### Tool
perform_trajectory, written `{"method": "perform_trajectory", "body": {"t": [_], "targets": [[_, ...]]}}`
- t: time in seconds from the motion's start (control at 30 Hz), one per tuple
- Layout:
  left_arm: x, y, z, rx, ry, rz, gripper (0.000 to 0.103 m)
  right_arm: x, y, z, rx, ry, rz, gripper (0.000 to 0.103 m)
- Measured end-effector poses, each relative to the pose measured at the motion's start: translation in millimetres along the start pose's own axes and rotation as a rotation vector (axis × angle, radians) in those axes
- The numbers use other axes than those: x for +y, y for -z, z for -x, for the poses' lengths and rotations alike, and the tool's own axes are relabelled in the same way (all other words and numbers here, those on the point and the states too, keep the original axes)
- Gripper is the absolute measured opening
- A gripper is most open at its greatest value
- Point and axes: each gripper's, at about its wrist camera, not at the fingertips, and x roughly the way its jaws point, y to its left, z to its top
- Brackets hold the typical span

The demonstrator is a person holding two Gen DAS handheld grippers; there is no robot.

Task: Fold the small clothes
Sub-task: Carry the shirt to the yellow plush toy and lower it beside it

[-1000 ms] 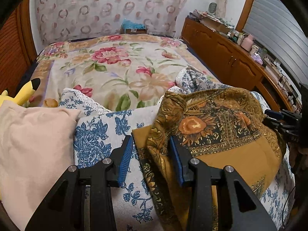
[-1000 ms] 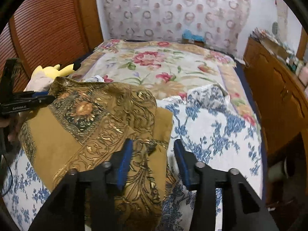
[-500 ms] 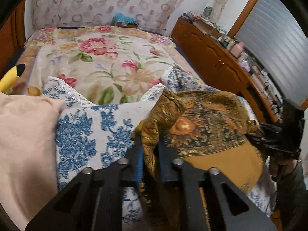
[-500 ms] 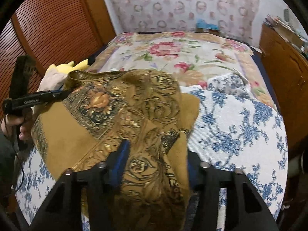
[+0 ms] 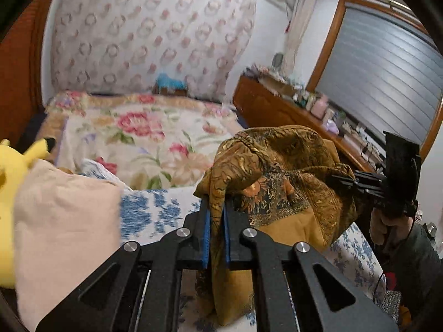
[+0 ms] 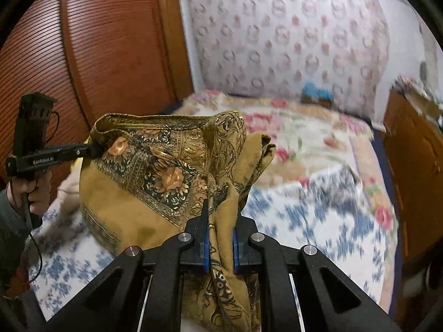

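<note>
A mustard-brown garment with a gold and dark floral print (image 5: 279, 193) hangs lifted above the bed, held at two ends. My left gripper (image 5: 215, 215) is shut on one bunched edge of it. My right gripper (image 6: 220, 221) is shut on the other bunched edge of the garment (image 6: 155, 171). In the right wrist view the left gripper (image 6: 94, 148) shows from the side, clamped on the garment's far corner. In the left wrist view the right gripper (image 5: 336, 178) shows from the side at the garment's right end.
A blue-and-white floral cloth (image 6: 310, 215) covers the near bed, a flowered bedspread (image 5: 144, 132) lies beyond. A pink cushion (image 5: 61, 227) and yellow plush toy (image 5: 16, 166) sit left. A wooden sideboard (image 5: 279, 110) runs on the right, a wooden wardrobe (image 6: 105, 44) on the left.
Both grippers closed on the garment's edges and raised it off the blue floral cloth; it now hangs between them instead of lying flat.
</note>
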Motion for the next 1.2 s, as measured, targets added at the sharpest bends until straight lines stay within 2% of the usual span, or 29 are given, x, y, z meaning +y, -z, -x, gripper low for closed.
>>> {"method": "perform_trajectory", "body": {"t": [0.17, 0.37, 0.57, 0.8, 1.0, 1.13, 1.2], "targets": [[16.4, 3.3, 52.9, -0.092, -0.081, 0.003, 0.008, 31.9, -26.3, 0.2, -0.04, -0.034, 0.104, 0.011], [51.6, 19.0, 108.3, -0.168, -0.179, 0.071, 0.008, 80.6, -66.2, -22.2, -0.052, -0.108, 0.278, 0.011], [92.7, 52.7, 129.2, -0.157, -0.302, 0.139, 0.008, 120.1, -106.8, -75.3, -0.009, -0.171, 0.441, 0.011], [121.8, 90.0, 132.6, -0.121, -0.393, 0.206, 0.008, 171.5, -126.0, -154.9, 0.066, -0.214, 0.589, 0.011], [138.2, 106.7, 131.3, -0.084, -0.434, 0.234, 0.008, 183.0, -139.1, -207.4, 0.085, -0.244, 0.574, 0.011], [138.8, 112.9, 133.6, -0.065, -0.463, 0.239, 0.008, 193.9, -136.5, -218.9, 0.097, -0.219, 0.529, 0.014], [137.6, 113.3, 134.2, -0.065, -0.478, 0.226, 0.01, 199.8, -137.7, -219.9, 0.099, -0.197, 0.485, 0.023]]}}
